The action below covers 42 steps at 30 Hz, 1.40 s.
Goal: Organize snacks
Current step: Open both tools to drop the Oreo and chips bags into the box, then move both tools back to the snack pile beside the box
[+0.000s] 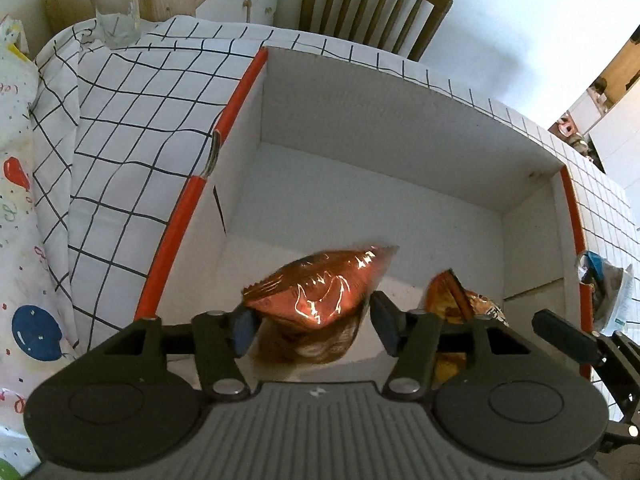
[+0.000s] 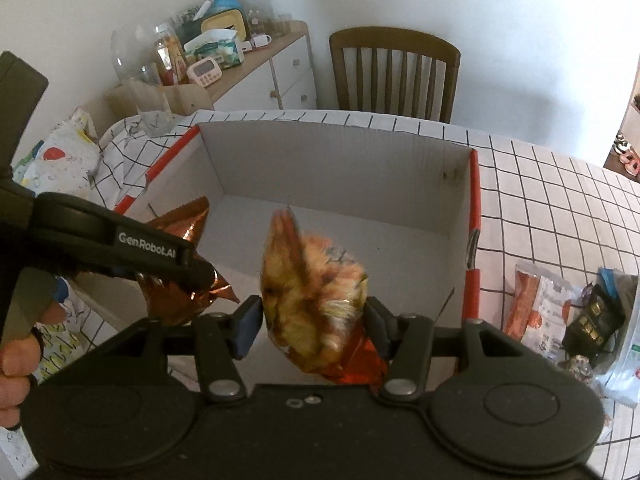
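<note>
A white cardboard box (image 1: 400, 132) (image 2: 340, 168) with red rims stands open on the checked tablecloth. Over its near left part, a shiny copper snack bag (image 1: 320, 288) (image 2: 184, 224) sits between the jaws of my left gripper (image 1: 314, 322) (image 2: 200, 272). The pads stand just off its sides, so that gripper is open. A yellow-orange snack bag (image 2: 312, 292) (image 1: 456, 300), blurred, hangs between the jaws of my right gripper (image 2: 314, 322). This gripper is open too, with slim gaps at the pads. The box floor beyond both bags is bare.
Several more snack packs (image 2: 560, 312) (image 1: 608, 292) lie on the table right of the box. A glass vase (image 1: 114, 4) stands at the far left corner and a wooden chair (image 2: 394, 72) behind the table. A hand (image 2: 16, 360) holds the left gripper.
</note>
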### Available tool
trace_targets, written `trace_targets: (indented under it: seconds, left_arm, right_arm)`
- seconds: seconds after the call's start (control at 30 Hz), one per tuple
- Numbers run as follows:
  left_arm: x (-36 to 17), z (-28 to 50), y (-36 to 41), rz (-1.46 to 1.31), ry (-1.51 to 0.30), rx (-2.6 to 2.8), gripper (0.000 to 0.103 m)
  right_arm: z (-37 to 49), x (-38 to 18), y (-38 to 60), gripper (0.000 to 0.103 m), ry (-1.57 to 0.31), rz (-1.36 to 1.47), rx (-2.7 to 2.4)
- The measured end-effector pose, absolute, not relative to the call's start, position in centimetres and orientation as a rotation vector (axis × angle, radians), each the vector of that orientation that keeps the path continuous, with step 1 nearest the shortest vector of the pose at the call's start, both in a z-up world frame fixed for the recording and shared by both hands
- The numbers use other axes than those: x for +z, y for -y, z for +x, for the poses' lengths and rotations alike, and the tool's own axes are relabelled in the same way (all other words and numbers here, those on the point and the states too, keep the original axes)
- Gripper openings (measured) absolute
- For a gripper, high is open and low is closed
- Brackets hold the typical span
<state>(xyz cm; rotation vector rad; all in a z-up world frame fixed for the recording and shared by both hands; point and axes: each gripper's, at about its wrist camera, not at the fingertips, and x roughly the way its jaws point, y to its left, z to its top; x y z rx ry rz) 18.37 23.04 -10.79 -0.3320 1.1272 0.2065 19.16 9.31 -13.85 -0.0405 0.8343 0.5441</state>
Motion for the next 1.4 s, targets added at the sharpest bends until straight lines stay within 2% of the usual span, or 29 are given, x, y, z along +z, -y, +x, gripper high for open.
trace_targets:
  seconds: [0.1, 0.2, 0.27, 0.47, 0.53, 0.7, 0.83, 0.93, 1.07, 1.13, 1.4]
  left_arm:
    - [-10.2, 18.0, -22.9, -0.319, -1.107, 0.210, 0.068]
    - [-9.6, 17.6, -23.0, -0.334, -1.098, 0.198, 0.068]
    - [-9.2, 17.3, -23.0, -0.338, -1.089, 0.190, 0.069]
    - [-7.0, 16.0, -22.1, -0.302, -1.034, 0.174, 0.073]
    - [-6.2, 15.5, -21.7, -0.294, -1.013, 0.169, 0.076]
    - [-4.3, 14.3, -20.3, -0.257, -0.962, 0.132, 0.077]
    - [-3.2, 13.3, -19.0, -0.240, -0.934, 0.099, 0.083]
    - [-2.4, 12.4, -17.8, -0.227, -0.908, 0.083, 0.084]
    - [-1.3, 11.5, -16.0, -0.215, -0.868, 0.060, 0.092]
    - [-0.9, 11.2, -15.0, -0.208, -0.843, 0.046, 0.102]
    - [-0.7, 10.5, -10.0, -0.206, -0.800, -0.005, 0.102]
  right_arm:
    - [18.9, -13.6, -9.2, 0.063, -0.823, -0.038, 0.540]
    - [18.8, -13.2, -8.9, 0.064, -0.816, -0.033, 0.538]
    - [18.5, -12.9, -8.7, 0.071, -0.807, -0.028, 0.540]
    - [17.2, -11.5, -7.5, 0.081, -0.776, 0.004, 0.542]
    - [16.7, -10.9, -7.1, 0.083, -0.761, 0.014, 0.542]
    - [15.1, -9.4, -5.7, 0.088, -0.717, 0.038, 0.530]
    - [14.1, -8.4, -4.2, 0.090, -0.695, 0.070, 0.515]
    - [13.2, -7.7, -3.0, 0.100, -0.672, 0.085, 0.509]
    - [12.1, -6.7, -1.2, 0.102, -0.646, 0.090, 0.520]
    - [11.5, -6.1, 0.1, 0.102, -0.627, 0.087, 0.531]
    - [9.7, -4.5, 5.9, 0.103, -0.557, 0.017, 0.519]
